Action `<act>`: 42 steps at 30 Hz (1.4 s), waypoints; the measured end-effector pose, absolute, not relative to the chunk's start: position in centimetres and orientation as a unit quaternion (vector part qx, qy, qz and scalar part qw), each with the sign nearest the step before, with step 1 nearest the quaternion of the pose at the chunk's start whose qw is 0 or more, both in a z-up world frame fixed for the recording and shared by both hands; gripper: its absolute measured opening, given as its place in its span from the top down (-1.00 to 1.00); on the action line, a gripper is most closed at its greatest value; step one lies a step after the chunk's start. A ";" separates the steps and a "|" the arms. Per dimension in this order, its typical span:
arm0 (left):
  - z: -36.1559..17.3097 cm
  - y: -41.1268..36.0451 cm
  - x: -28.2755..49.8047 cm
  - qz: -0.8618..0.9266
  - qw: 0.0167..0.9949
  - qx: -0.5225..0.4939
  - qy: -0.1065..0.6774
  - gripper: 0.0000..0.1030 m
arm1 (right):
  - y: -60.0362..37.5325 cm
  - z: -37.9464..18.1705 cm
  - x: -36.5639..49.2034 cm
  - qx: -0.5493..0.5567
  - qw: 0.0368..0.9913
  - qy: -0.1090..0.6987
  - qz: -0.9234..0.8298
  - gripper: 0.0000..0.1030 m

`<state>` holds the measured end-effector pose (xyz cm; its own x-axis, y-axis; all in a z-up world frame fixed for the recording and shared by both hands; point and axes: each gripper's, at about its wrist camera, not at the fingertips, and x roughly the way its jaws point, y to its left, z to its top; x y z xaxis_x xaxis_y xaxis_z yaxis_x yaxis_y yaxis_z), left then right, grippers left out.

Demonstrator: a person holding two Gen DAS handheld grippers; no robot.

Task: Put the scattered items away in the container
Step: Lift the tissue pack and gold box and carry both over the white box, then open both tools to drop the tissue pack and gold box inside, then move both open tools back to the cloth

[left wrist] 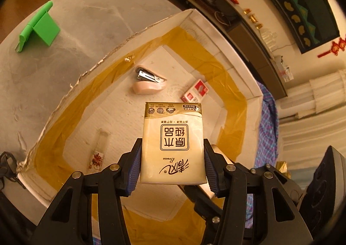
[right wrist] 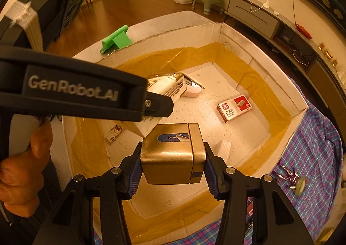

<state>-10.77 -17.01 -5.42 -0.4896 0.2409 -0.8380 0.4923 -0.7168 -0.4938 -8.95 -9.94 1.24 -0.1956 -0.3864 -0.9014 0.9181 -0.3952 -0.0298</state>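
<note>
Currently both grippers hang over the open cardboard box (right wrist: 242,35), each carrying one item for deposit. The left gripper (left wrist: 172,169) has its fingers closed on a tissue pack (left wrist: 173,143); the right gripper (right wrist: 173,167) has its fingers closed on a gold box (right wrist: 173,154). A stapler (left wrist: 149,85) lies on the box floor at 12 o'clock from the tissue pack, and a staple carton (right wrist: 234,107) at 1 o'clock. A green stand (left wrist: 40,26) remains on the table outside, at 10 o'clock. Judged next: lower each load clear of these items, then open the fingers.
</note>
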 end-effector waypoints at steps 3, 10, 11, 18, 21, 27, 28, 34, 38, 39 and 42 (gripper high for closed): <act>-5.9 -17.3 -11.3 -0.777 0.090 0.504 0.366 -0.06 | -10.1 1.0 -9.1 0.443 0.458 0.304 -0.709 -0.01; -7.0 -17.6 -12.5 -0.771 0.091 0.520 0.355 -0.10 | -10.3 0.7 -8.8 0.449 0.460 0.308 -0.701 -0.01; -7.1 -17.6 -12.6 -0.771 0.089 0.523 0.354 -0.14 | -10.2 0.7 -8.8 0.449 0.459 0.307 -0.702 -0.04; -6.3 -17.5 -12.5 -0.779 0.084 0.520 0.339 -0.19 | -9.6 1.4 -8.6 0.447 0.462 0.296 -0.706 -0.14; -5.8 -17.3 -12.2 -0.783 0.083 0.518 0.335 -0.19 | -9.1 1.8 -8.7 0.448 0.461 0.289 -0.709 -0.14; -4.5 -16.4 -11.3 -0.795 0.090 0.512 0.312 -0.19 | -7.6 2.2 -8.5 0.455 0.464 0.267 -0.711 -0.15; -4.2 -16.1 -11.1 -0.799 0.089 0.511 0.305 -0.19 | -7.4 2.4 -8.5 0.455 0.465 0.263 -0.712 -0.16; -1.9 -14.5 -10.0 -0.821 0.094 0.496 0.265 -0.19 | -5.1 3.6 -8.1 0.457 0.485 0.210 -0.716 -0.20; -0.3 -12.9 -9.0 -0.841 0.100 0.480 0.230 -0.19 | -2.9 4.9 -7.8 0.441 0.500 0.165 -0.727 -0.21; 0.0 -12.5 -8.8 -0.845 0.101 0.476 0.223 -0.19 | -2.3 5.2 -7.7 0.436 0.506 0.150 -0.729 -0.21; 0.9 -11.1 -8.0 -0.856 0.099 0.467 0.200 -0.19 | -0.3 6.1 -7.5 0.422 0.518 0.113 -0.735 -0.22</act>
